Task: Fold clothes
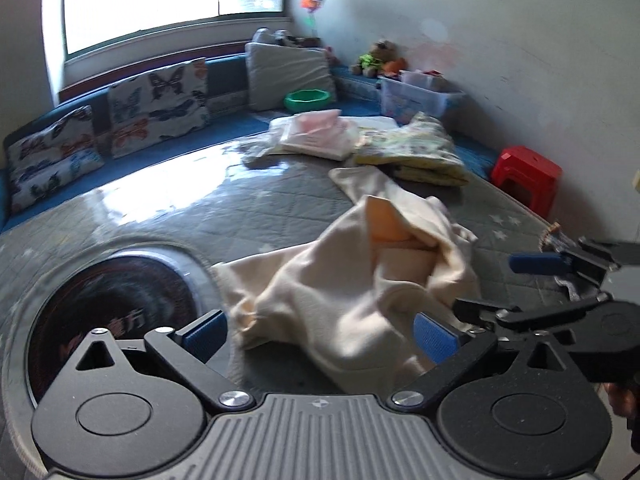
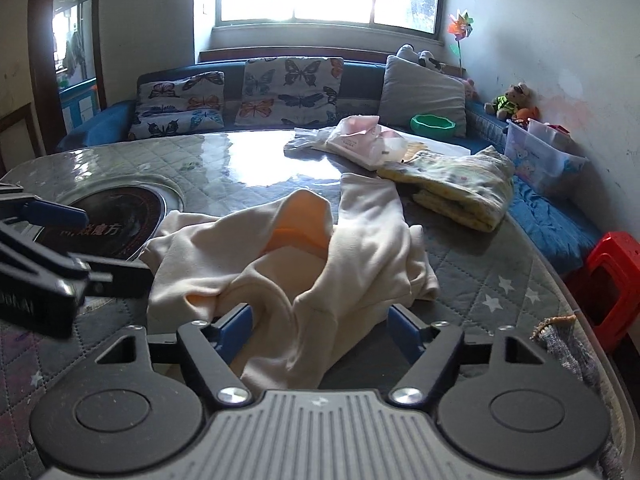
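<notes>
A crumpled cream garment [image 1: 340,288] [image 2: 360,240] with a pale orange lining lies on the grey quilted table [image 1: 240,216] [image 2: 480,280]. My left gripper [image 1: 320,336] stands open at its near edge, with the blue pads wide apart and cloth lying loosely between them. My right gripper [image 2: 320,332] is open too. A fold of the garment rises between its pads, and a gap shows at the right pad. Each view shows the other gripper: the right gripper [image 1: 484,282] at the garment's right side, the left gripper [image 2: 116,246] at its left side.
A round dark hob plate [image 1: 112,312] [image 2: 108,220] is set into the table left of the garment. Behind it lie a folded flowery cloth [image 1: 416,152] [image 2: 460,188] and pink packets [image 2: 360,136]. A red stool [image 2: 612,280] stands off the table's right edge, and a cushioned sofa runs along the back.
</notes>
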### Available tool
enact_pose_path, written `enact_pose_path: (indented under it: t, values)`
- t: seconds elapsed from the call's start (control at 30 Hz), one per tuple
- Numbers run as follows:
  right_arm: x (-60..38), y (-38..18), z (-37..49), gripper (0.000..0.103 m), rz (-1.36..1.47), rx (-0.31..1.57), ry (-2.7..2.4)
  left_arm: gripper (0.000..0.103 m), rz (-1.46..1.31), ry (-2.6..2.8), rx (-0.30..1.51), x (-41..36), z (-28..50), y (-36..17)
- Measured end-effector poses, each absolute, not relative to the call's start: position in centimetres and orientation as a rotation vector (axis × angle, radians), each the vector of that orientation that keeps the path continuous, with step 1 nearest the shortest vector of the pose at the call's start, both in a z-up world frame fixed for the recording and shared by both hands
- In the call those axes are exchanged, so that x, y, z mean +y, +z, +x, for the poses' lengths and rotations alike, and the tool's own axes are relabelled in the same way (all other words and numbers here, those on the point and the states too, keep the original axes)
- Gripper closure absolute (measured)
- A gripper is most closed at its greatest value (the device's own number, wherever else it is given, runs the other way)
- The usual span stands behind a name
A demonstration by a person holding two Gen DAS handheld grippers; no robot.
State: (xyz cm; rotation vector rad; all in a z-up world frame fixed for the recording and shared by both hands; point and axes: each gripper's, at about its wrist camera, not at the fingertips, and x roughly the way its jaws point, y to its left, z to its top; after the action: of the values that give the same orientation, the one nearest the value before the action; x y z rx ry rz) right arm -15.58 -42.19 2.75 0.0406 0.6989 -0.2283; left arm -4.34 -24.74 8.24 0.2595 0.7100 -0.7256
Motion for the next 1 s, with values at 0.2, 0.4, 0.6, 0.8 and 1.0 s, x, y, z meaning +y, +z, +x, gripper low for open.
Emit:
enact_pose_path:
  t: [0.2, 0.4, 0.6, 0.8, 1.0]
  values:
    - [-42.8, 2.7, -15.3, 0.038, 0.055, 0.694, -0.238, 0.025, 0.307, -0.734, 0.741, -26.9, -3.9, 7.0]
    - [-43.1, 2.8, -14.7, 0.045, 0.061, 0.693, -0.236, 0.068, 0.324, -0.753, 0.777, -27.1, -3.3, 5.7]
    - [-43.3, 2.4, -13.7, 0.057, 0.073, 0.699, -0.233, 0.095, 0.302, -0.765, 0.780, -26.4, -2.9, 5.8]
    - [-43.5, 1.8, -12.9, 0.069, 0.089, 0.709, -0.234, 0.093, 0.288, -0.794, 0.750, -26.1, -3.5, 6.7]
    - [-43.9, 1.2, -12.6, 0.084, 0.094, 0.726, -0.244, 0.059, 0.331, -0.818, 0.725, -27.8, -4.4, 6.8]
